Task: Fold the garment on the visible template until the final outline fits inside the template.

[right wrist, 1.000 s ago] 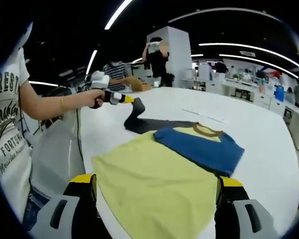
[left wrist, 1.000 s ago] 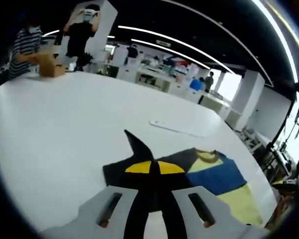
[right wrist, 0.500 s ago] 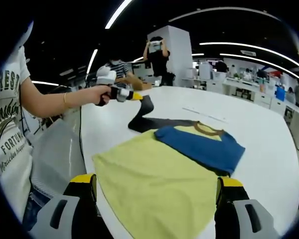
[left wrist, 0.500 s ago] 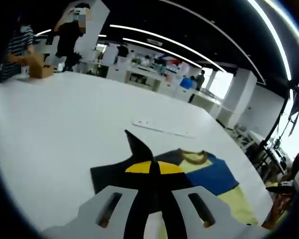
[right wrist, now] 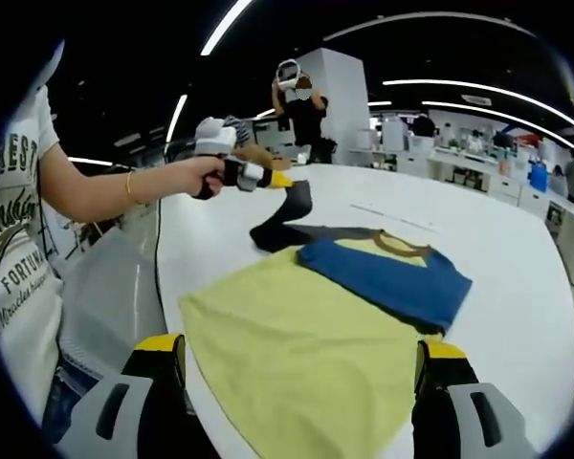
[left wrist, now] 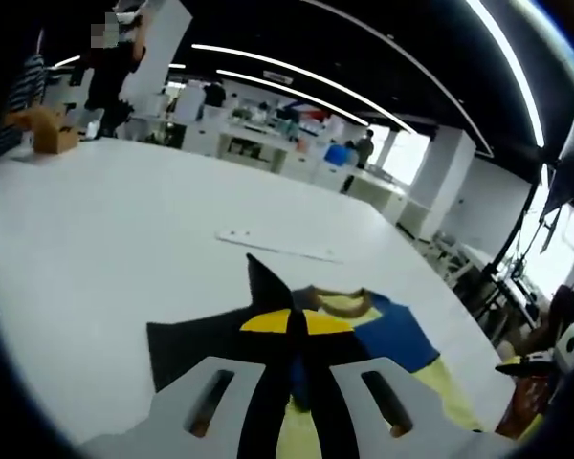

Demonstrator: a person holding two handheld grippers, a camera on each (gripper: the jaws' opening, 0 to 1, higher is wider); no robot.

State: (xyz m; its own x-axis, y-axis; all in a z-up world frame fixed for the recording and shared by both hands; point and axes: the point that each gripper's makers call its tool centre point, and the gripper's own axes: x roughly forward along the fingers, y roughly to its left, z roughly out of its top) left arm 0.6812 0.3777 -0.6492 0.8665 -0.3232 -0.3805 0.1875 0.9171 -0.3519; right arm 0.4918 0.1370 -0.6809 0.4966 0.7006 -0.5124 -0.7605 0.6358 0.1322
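A garment lies flat on the white table (right wrist: 517, 287): pale yellow body (right wrist: 306, 335), blue sleeve (right wrist: 383, 273) folded across the chest, brown collar (right wrist: 402, 244). Its dark grey sleeve (right wrist: 289, 206) is lifted off the table at the far left corner. My left gripper (right wrist: 273, 179), held in a person's hand, is shut on that sleeve's end. In the left gripper view the yellow-tipped jaws of the left gripper (left wrist: 292, 322) pinch the dark sleeve (left wrist: 263, 279), with the blue part (left wrist: 394, 333) beyond. My right gripper (right wrist: 298, 382) hovers open over the near hem, touching nothing.
A thin white strip (right wrist: 392, 218) lies on the table behind the collar. The person holding the grippers stands at the table's left edge, arm (right wrist: 105, 196) stretched out. Other people (right wrist: 301, 96) and a cardboard box (left wrist: 53, 139) are at the far end.
The left gripper has lifted the dark sleeve higher and carried it a little toward the garment's body. The right gripper has stayed still and open.
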